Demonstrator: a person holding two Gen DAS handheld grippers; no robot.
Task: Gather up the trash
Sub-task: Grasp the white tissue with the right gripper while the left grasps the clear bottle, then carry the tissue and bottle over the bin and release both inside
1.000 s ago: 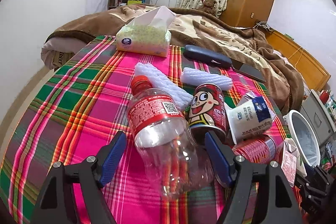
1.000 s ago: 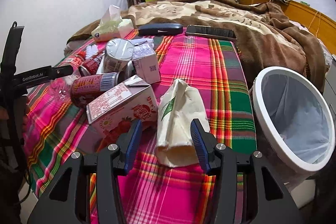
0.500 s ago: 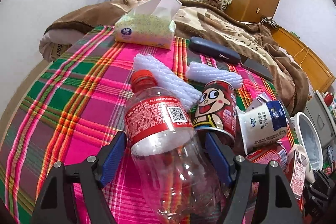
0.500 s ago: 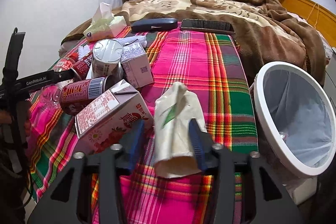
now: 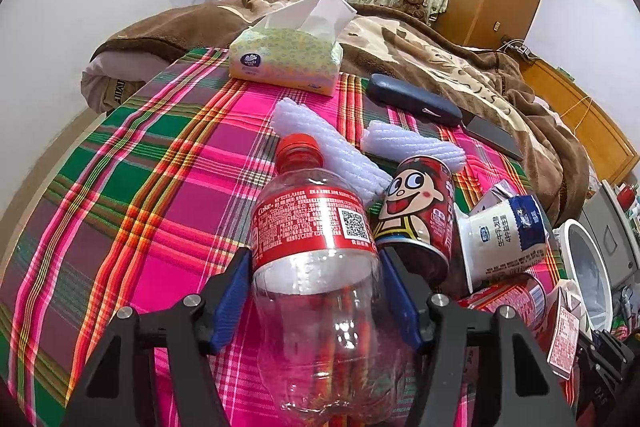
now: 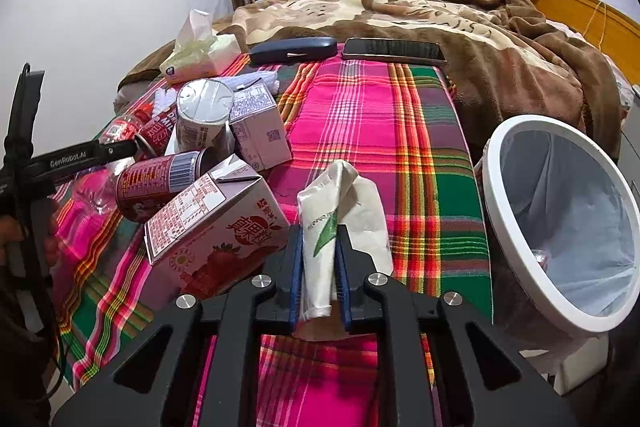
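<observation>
We see the left gripper (image 5: 316, 301) clamped on the empty Coke bottle (image 5: 316, 267) lying on the plaid worktop (image 5: 168, 187); the right gripper (image 6: 320, 273) pinches the paper bag (image 6: 340, 211) beside the white bin (image 6: 560, 227).

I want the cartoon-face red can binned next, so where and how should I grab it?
Grip the cartoon can across its round mid-body, coming from above. It lies wedged between the Coke bottle and the yogurt cup, so side approaches look blocked; probably only its upper curve is free for the jaws.
</observation>
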